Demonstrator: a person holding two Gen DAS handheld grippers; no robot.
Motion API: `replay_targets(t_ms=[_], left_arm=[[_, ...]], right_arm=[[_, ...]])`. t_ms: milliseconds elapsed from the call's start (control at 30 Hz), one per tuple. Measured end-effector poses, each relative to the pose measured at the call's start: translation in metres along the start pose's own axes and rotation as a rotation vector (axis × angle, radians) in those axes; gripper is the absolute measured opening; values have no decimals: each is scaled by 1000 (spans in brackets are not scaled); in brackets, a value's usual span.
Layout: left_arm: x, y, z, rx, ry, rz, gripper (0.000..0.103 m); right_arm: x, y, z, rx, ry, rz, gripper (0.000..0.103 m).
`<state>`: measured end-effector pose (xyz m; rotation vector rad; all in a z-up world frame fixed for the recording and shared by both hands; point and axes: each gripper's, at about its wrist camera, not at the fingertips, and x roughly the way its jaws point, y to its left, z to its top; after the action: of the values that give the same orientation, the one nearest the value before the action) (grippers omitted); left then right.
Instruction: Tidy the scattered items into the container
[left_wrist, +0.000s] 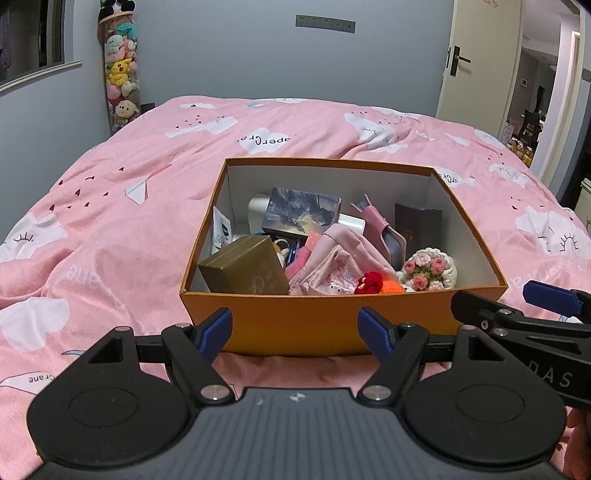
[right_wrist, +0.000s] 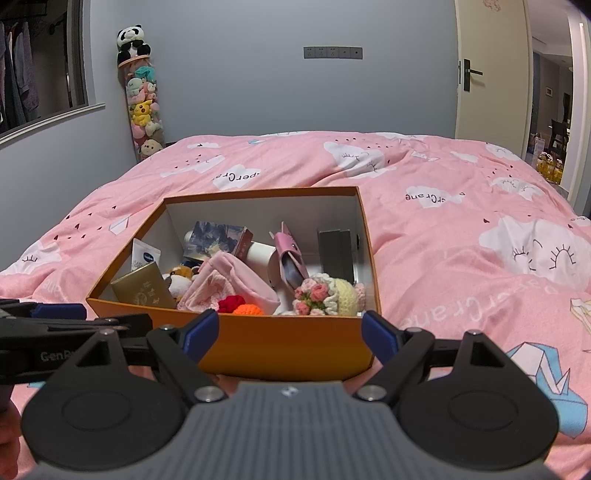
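On the pink bedspread (left_wrist: 110, 229) at twelve o'clock from both my grippers sits the orange box (left_wrist: 317, 325), its near wall facing me. My left gripper (left_wrist: 295, 332) hangs just short of that wall, its blue-padded fingers spread wide with nothing between them. My right gripper (right_wrist: 290, 338) does the same from the four o'clock side of the box, fingers wide apart and empty; in the left view its tip pokes in at three o'clock.

Inside the box, the things lie piled together. A gold box (left_wrist: 245, 266) leans at the near left corner, around eight o'clock of the interior. A pink cloth pouch (left_wrist: 332, 266) lies in the middle, with a red knitted ball (left_wrist: 369, 282) and an orange one (left_wrist: 392, 286) touching it at the near wall. A crocheted flower bunch (left_wrist: 430, 269) rests at the near right corner. A blue patterned box (left_wrist: 301, 214) sits toward the far side, a pink case (left_wrist: 384, 229) stands tilted beside it, and a dark box (left_wrist: 417, 225) stands upright by the right wall. A white tube (left_wrist: 221, 232) leans against the left wall.
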<state>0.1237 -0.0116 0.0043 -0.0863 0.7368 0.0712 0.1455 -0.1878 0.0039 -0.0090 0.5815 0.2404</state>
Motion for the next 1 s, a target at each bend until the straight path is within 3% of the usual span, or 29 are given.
replay_targets(t_ms=[1000], left_arm=[[-1,1,-1,6,6,11,88]], right_arm=[[0,1,-1,-2,2,0,86]])
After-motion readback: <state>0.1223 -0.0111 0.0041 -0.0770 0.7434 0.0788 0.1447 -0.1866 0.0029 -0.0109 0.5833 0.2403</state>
